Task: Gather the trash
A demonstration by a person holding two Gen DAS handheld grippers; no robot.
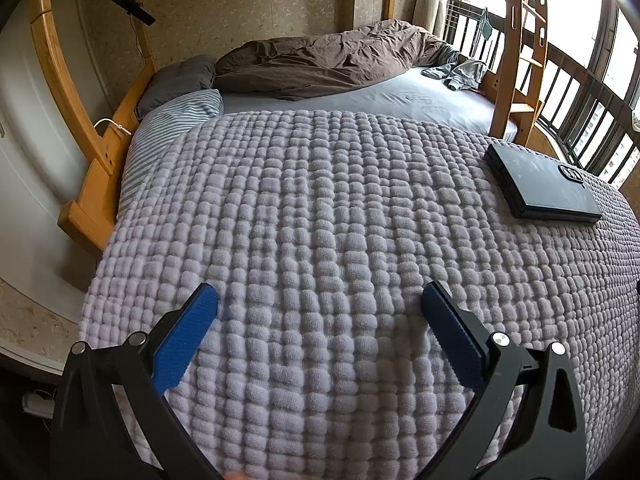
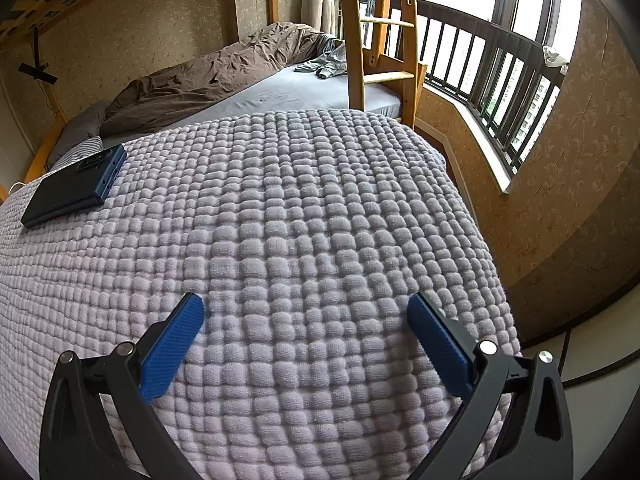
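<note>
I hold my left gripper [image 1: 319, 300] and my right gripper [image 2: 306, 310] side by side low over a lavender waffle blanket [image 1: 320, 208] on the bed, both aimed toward twelve o'clock with fingers spread wide and holding nothing. No trash shows in either view; the only loose thing is a flat black case [image 1: 542, 186], at two o'clock from my left gripper and ten o'clock from my right. I judge that case stiff, smooth and possibly slippery, best pinched across its thin edges, and the blanket beneath is soft and would give under pressure.
</note>
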